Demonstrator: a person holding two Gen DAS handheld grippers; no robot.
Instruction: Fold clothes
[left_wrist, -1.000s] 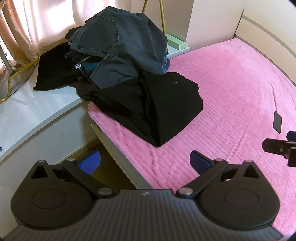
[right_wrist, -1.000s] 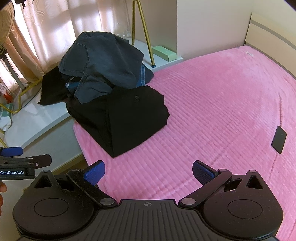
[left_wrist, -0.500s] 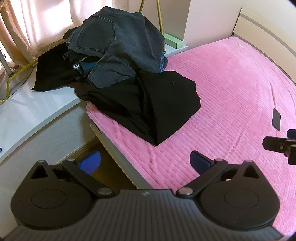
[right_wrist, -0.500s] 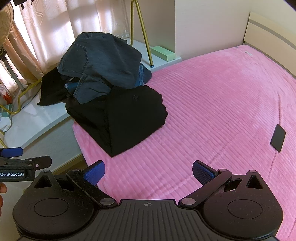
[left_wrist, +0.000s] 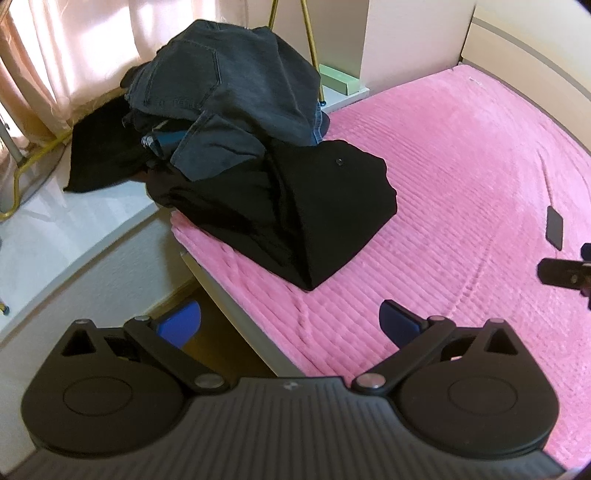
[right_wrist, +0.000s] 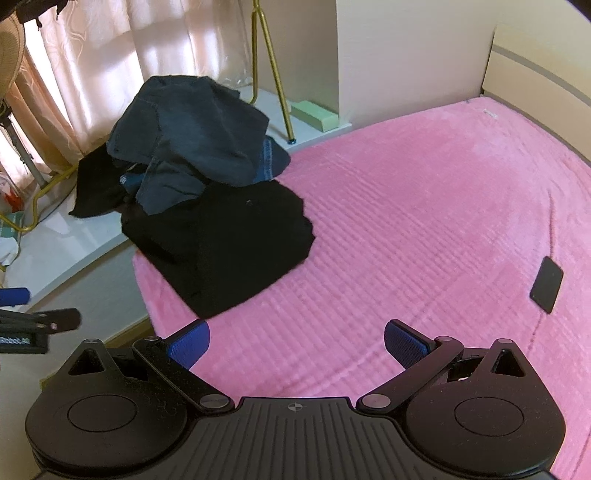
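2 splayed tools (left_wrist: 290, 323) (right_wrist: 297, 341), clothes pile (left_wrist: 258, 147) beyond

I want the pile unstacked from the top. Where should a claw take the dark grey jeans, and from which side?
Probably the loose lower flap of the dark grey jeans, approached from the near, bed-foot side. That flap hangs free over the black garment, so a claw could pinch one layer there. Both claws are open, empty.
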